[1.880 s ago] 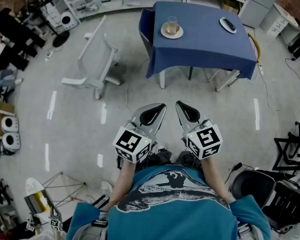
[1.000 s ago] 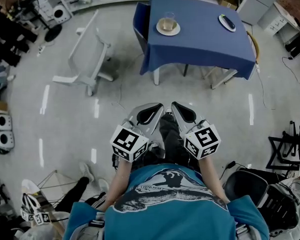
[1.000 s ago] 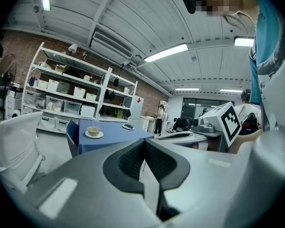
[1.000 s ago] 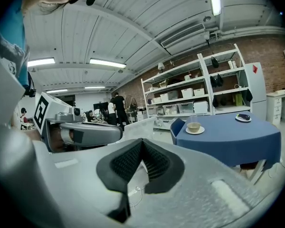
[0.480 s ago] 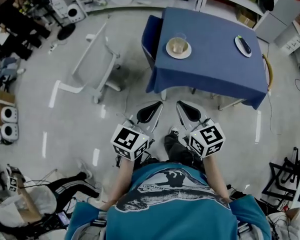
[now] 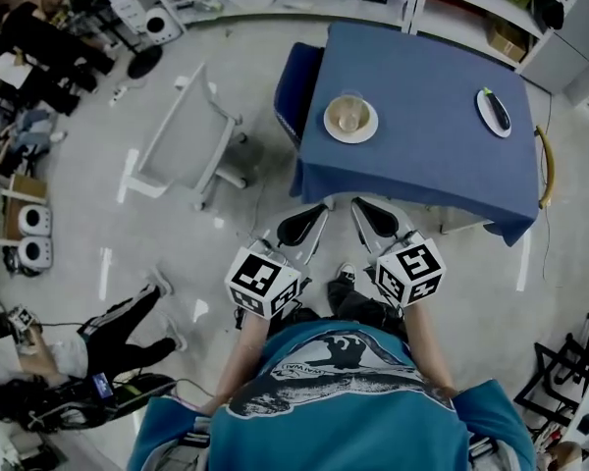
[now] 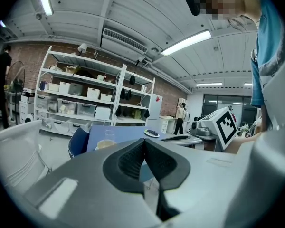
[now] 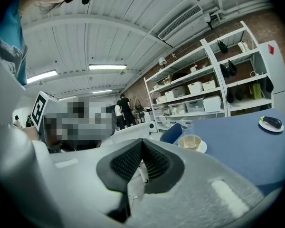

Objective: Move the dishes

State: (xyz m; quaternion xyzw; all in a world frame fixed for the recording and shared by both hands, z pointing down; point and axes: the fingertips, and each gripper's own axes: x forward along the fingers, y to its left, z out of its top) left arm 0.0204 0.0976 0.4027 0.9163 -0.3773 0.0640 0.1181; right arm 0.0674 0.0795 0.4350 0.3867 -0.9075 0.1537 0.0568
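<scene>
While the left gripper (image 6: 321, 207) and right gripper (image 6: 357, 202) hang clenched and empty, one table (image 6: 422, 145) bears two dishes: cup plate (image 6: 351, 126), far plate (image 6: 487, 116).

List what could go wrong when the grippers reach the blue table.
1. A clear glass stands on the round cream plate; lifting the plate unevenly could tip it.
2. The blue tablecloth hangs over the near edge; a snag might drag the plate.
3. The left gripper and right gripper are both shut, so they must open before any grab.
</scene>
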